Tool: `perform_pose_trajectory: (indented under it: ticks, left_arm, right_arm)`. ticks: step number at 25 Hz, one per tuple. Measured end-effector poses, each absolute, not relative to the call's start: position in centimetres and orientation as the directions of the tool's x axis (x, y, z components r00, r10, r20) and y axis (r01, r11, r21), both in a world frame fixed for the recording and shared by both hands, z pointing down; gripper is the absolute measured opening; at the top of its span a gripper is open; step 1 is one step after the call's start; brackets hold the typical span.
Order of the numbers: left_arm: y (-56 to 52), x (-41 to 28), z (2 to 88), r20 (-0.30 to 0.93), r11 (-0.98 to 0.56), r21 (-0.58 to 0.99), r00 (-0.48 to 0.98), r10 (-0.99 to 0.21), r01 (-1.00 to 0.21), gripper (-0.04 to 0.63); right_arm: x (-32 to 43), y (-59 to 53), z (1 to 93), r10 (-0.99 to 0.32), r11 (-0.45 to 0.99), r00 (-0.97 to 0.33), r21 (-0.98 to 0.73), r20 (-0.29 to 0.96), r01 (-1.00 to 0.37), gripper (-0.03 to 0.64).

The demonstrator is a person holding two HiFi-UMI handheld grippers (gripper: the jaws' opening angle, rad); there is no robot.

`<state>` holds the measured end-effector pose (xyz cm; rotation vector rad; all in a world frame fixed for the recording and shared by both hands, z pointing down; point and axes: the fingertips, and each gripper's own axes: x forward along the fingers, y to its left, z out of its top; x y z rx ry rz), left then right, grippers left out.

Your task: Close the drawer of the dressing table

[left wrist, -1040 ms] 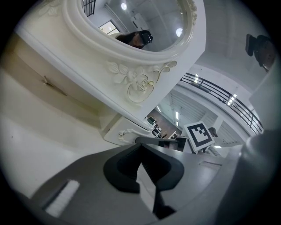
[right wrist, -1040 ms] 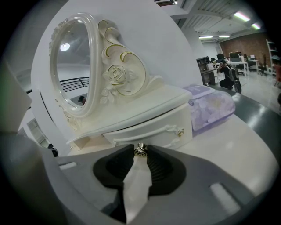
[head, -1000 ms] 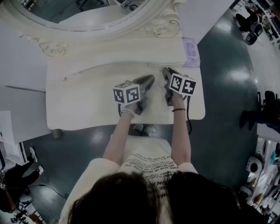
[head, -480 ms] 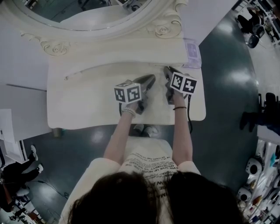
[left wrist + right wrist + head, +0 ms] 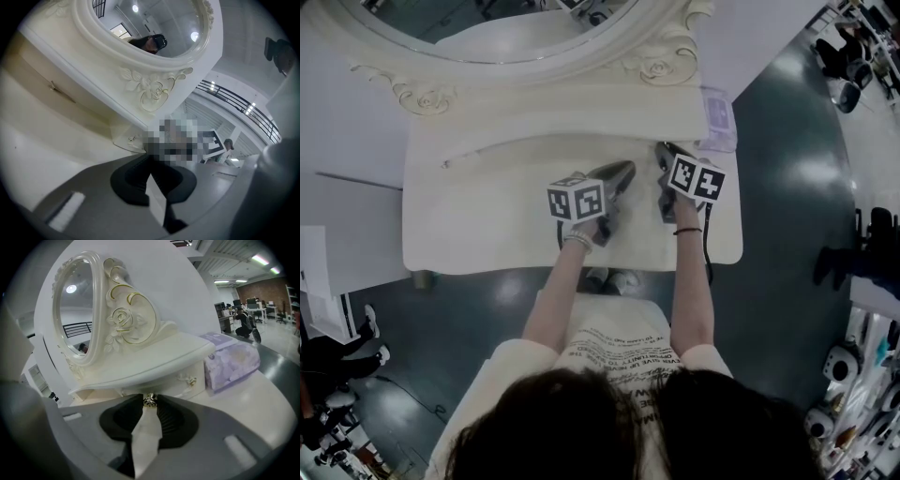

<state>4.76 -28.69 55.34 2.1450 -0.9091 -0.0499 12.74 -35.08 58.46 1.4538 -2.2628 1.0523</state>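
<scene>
The cream dressing table (image 5: 487, 225) stands under an oval mirror (image 5: 487, 33). My right gripper (image 5: 660, 155) reaches to the small drawers below the mirror shelf. In the right gripper view, its jaws (image 5: 149, 401) are shut on a small gold drawer knob (image 5: 149, 399). A second knob (image 5: 190, 379) shows on the drawer front to its right. How far the held drawer stands out I cannot tell. My left gripper (image 5: 622, 172) rests over the tabletop just left of the right one, its jaws (image 5: 151, 158) shut with nothing between them.
A lilac tissue box (image 5: 232, 363) sits on the table's right end (image 5: 718, 117), close to my right gripper. A long shallow drawer front with a thin handle (image 5: 55, 87) runs along the left. A person sits on a pale stool (image 5: 609, 314) at the table's front edge.
</scene>
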Motion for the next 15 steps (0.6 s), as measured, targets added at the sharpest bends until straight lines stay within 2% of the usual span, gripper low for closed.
perform_pose_trajectory:
  ticks: [15]
  left_arm:
    - [-28.84, 4.92, 55.74, 0.251, -0.428, 0.692, 0.75, -0.612, -0.581, 0.005]
  right_arm:
    - [12.69, -35.19, 58.45, -0.69, 0.244, -0.473, -0.44, 0.547, -0.864, 0.1]
